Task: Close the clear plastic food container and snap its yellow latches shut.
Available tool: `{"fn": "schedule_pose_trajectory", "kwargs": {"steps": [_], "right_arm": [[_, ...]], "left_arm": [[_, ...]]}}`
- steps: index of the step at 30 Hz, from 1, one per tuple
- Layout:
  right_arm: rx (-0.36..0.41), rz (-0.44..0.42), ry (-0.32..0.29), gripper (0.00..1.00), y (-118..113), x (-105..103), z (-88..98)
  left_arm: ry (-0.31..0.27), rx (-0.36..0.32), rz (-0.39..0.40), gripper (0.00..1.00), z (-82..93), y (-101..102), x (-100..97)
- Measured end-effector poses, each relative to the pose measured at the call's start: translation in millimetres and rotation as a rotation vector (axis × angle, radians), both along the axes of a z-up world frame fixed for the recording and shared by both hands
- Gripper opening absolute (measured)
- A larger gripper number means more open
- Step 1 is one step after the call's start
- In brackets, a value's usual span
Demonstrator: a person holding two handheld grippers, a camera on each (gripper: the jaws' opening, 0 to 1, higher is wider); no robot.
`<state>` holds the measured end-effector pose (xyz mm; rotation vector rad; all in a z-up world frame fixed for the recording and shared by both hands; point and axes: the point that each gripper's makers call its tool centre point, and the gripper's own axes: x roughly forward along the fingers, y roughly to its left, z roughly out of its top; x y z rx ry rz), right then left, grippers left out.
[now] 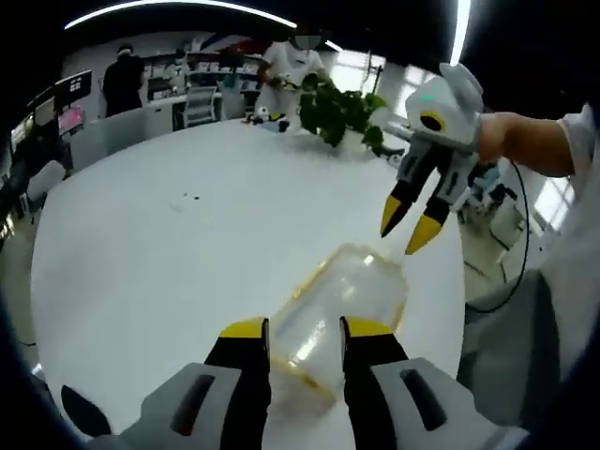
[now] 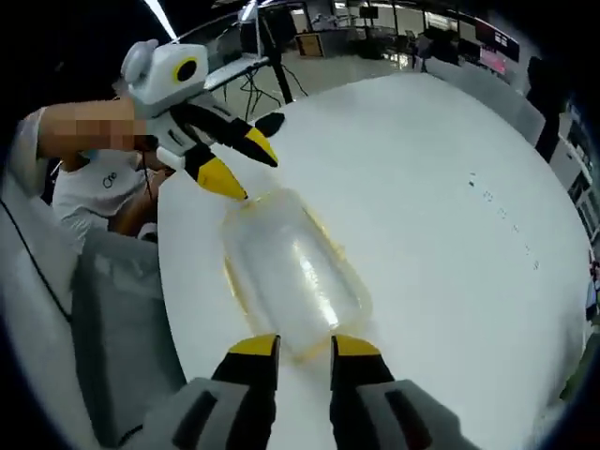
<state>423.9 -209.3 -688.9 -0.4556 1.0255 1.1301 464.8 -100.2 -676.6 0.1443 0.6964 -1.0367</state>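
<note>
The white table [image 1: 169, 253] is the biggest thing before me, round-edged and bare around one clear plastic food container [image 1: 342, 305], which lies near the edge closest to me. In the right gripper view the same container [image 2: 295, 272] shows its lid down on the body, with a yellow seal line around the rim; I judge the closing done and the latching step in hand.

I count one container and two grippers. The latches I cannot count: yellow shows along the edges, but I cannot tell which flaps are snapped.

My left gripper [image 1: 305, 330] sits at one short end of the container, jaws parted and holding nothing, tips just beside the rim. My right gripper [image 2: 305, 345] faces the opposite short end, also parted and empty; in the left gripper view it [image 1: 411, 225] hangs just above the far end.

Next, I think, each pair of tips must find a latch flap and press it down against the lid's edge while the other steadies the box so it doesn't slide on the smooth top.

Beyond the table stand one leafy plant [image 1: 342, 112] and two people.
</note>
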Motion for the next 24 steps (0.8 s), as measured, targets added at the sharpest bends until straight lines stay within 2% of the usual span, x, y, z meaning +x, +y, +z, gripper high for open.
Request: {"fn": "schedule_pose_trajectory", "kwargs": {"steps": [3,4,5,7,9,11,14,15,17,21,23,24], "right_arm": [[0.019,0.037,-0.047,0.18,8,3,3.5],[0.03,0.047,-0.049,0.16,12,3,4.7],[0.053,0.067,-0.067,0.14,18,3,7.2],[0.071,0.081,-0.079,0.13,24,4,8.9],[0.091,0.098,-0.094,0.11,32,5,10.8],[0.1,0.137,-0.122,0.07,38,6,11.9],[0.114,0.165,-0.137,0.07,47,8,10.4],[0.115,0.167,-0.136,0.05,48,9,8.7],[0.105,0.165,-0.139,0.03,50,13,3.9],[0.077,0.171,-0.148,0.0,49,19,-5.7],[0.066,0.182,-0.152,0.0,48,21,-8.7],[0.067,0.186,-0.153,0.0,49,21,-9.1]], "left_arm": [[-0.003,-0.021,-0.091,0.25,5.9,-15,-11.2],[-0.028,-0.014,-0.132,0.22,7.2,-20,-13.9],[-0.041,-0.009,-0.139,0.2,7.0,-23,-14.4],[-0.025,-0.006,-0.164,0.2,4.4,-28,-19.6],[-0.039,0.002,-0.207,0.14,1.7,-36,-23.7],[-0.047,-0.001,-0.212,0.07,0.7,-42,-24.7],[-0.049,-0.014,-0.218,0.07,-0.3,-49,-26.2],[-0.075,0.003,-0.262,0.04,-2.4,-52,-29.5],[-0.083,0.004,-0.274,0.0,-4.2,-54,-31.4],[-0.087,0.003,-0.298,0.0,-9.9,-59,-35.5],[-0.109,0.054,-0.337,0.0,-18.7,-58,-38.5],[-0.094,0.039,-0.332,0.0,-20.1,-60,-41.3]]}}
